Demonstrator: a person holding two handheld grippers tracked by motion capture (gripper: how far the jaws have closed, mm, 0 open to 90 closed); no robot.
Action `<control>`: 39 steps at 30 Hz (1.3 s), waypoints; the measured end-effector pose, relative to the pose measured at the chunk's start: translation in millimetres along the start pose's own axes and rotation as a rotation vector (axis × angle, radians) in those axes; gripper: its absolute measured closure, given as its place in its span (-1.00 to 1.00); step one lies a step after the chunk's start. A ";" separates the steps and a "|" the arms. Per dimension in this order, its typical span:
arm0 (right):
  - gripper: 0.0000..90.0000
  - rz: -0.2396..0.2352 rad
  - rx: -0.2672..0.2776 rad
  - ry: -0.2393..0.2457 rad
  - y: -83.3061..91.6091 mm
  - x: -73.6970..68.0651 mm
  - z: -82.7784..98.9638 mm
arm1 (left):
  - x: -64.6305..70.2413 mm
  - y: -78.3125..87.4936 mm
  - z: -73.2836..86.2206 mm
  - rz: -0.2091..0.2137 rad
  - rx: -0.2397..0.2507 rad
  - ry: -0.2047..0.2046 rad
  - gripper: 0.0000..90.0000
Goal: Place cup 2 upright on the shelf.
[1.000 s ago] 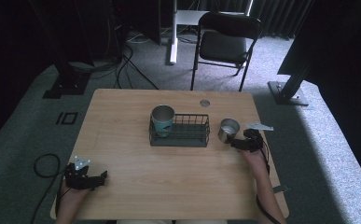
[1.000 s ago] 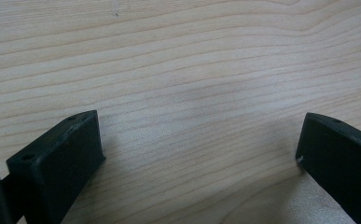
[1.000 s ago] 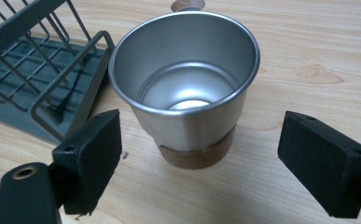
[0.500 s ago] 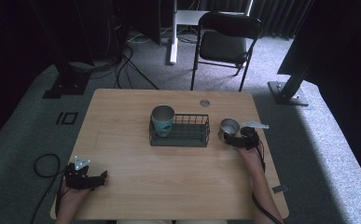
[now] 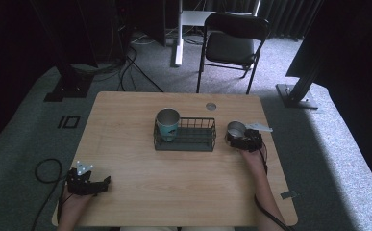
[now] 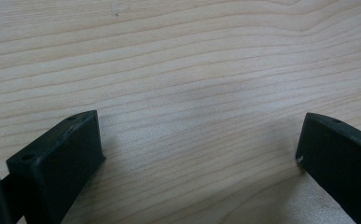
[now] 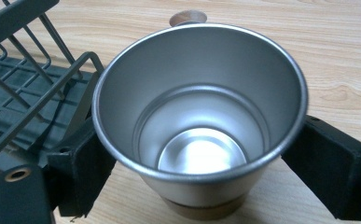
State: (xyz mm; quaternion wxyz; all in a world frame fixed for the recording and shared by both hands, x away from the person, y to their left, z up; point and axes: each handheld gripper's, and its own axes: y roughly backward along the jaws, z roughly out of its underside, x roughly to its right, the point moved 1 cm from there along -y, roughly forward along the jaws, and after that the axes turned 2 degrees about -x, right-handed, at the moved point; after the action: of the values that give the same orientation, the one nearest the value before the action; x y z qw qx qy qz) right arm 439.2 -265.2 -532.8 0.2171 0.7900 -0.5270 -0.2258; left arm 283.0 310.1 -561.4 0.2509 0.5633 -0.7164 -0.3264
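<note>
Brushed steel sits between your right-hand jaws: the small, tapered metal cup [image 7: 200,126] with a wooden base stands upright on the pale wooden table [image 5: 174,178], mouth up and with nothing inside. Your right gripper [image 7: 199,163] has a black jaw on either side of the cup, each against the wall just below the rim, so the jaws stand at the cup's width and grip it. In the right gripper view, the cup's base looks to be on the tabletop, though you cannot be sure of contact from that angle. In the high view, the same cup [image 5: 235,130] stands just beside the right end of the dark green wire basket [image 5: 188,140], close to the wire but apart from it, with your right gripper [image 5: 245,140] and hand [image 5: 254,159] behind it on the near side.

Inside that basket, at its left end, stands a second, taller metal cup with a teal band [image 5: 167,123], upright and open at the top.

Your left gripper [image 5: 88,182] rests near the table's front left corner, well apart from the basket and both cups. In the left gripper view its jaws are spread wide with only bare wood grain between them, holding nothing.
</note>
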 end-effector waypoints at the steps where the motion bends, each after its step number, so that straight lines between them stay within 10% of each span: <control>1: -0.75 -0.001 0.002 -0.001 -1.1 -0.3 -0.2 | 0.0 0.0 0.0 0.000 0.000 0.000 -0.98; 39: -0.60 0.070 0.053 0.024 29.0 1.9 -27.5 | 0.0 0.0 0.0 0.000 0.000 0.000 -0.98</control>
State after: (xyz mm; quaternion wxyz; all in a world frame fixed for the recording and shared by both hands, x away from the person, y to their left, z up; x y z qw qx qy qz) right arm 434.7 -274.2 -494.0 0.2099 0.7793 -0.5574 -0.1947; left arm 283.0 310.1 -561.4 0.2510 0.5634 -0.7164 -0.3262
